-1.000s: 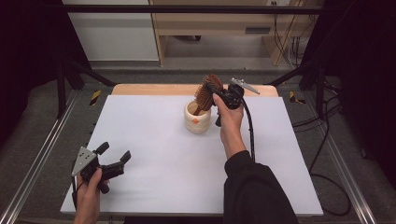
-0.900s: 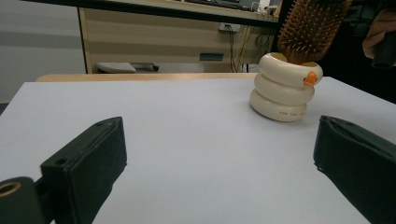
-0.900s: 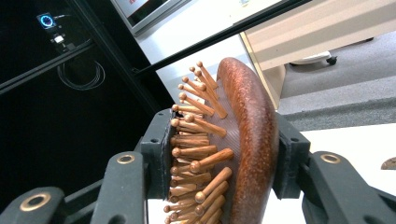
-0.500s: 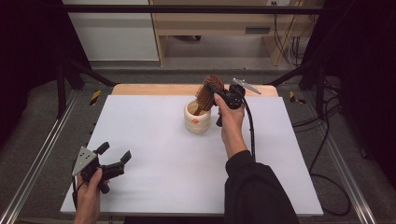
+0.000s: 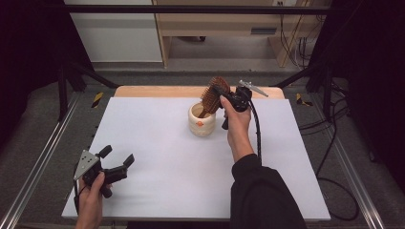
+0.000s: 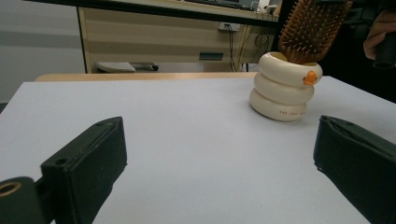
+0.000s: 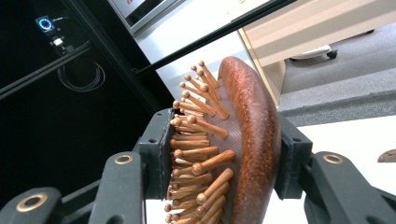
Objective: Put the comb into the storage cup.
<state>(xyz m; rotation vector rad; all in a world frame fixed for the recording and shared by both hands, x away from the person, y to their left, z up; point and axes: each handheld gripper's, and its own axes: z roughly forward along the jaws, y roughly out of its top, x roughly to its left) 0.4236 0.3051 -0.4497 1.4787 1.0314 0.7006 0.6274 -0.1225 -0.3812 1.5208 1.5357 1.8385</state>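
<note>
a white worktop point(image 5: 157, 143) is seen, with a strip of bare wood point(image 5: 157, 91) left exposed along its far edge. a cream ringed cup point(image 5: 201, 120) with an orange mark is set upright on it, toward the far side near the middle. the left claw point(image 5: 116, 164) is rested at the near left corner.

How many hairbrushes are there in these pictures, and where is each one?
1. The wooden hairbrush stands tilted with its handle end inside the cream cup at the far middle of the table; the right gripper is clamped on its head.
</note>
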